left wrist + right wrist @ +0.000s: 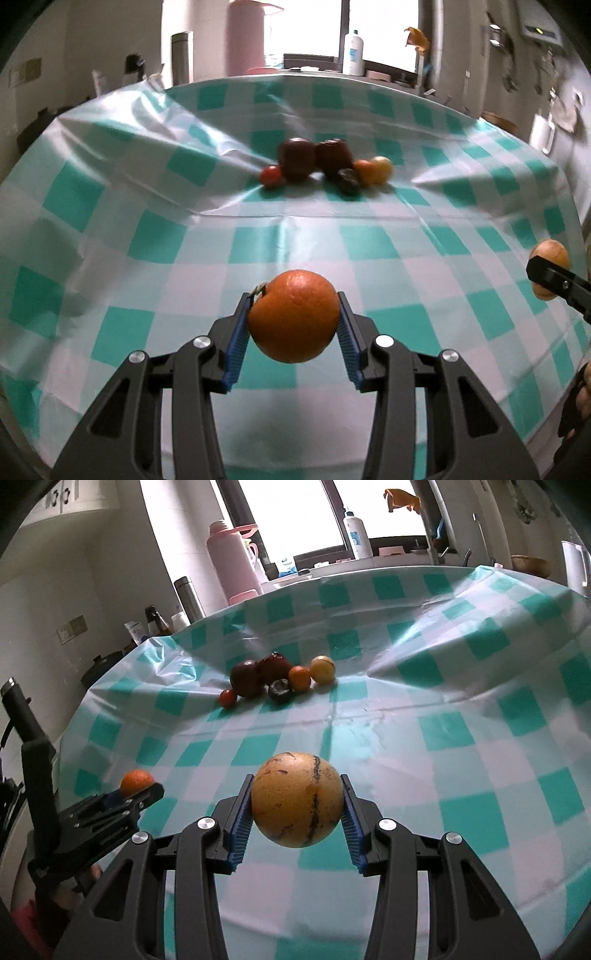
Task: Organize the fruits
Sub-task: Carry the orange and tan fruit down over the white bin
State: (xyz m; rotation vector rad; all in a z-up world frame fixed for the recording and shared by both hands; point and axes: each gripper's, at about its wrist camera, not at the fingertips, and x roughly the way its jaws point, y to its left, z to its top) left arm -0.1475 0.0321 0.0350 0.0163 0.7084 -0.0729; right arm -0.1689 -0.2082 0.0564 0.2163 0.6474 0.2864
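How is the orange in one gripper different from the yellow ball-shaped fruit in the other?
The orange is deep orange; the yellow fruit is pale yellow-tan. The orange has plain dimpled skin, while the yellow fruit carries dark streaks. The orange sits in the left gripper, the yellow fruit in the right gripper. Both are round and held off the checked tablecloth.

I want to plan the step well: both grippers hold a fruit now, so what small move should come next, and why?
Probably carry the orange in the left gripper forward toward the fruit cluster: the yellow fruit in the right gripper is held too, and both hang above the tablecloth.
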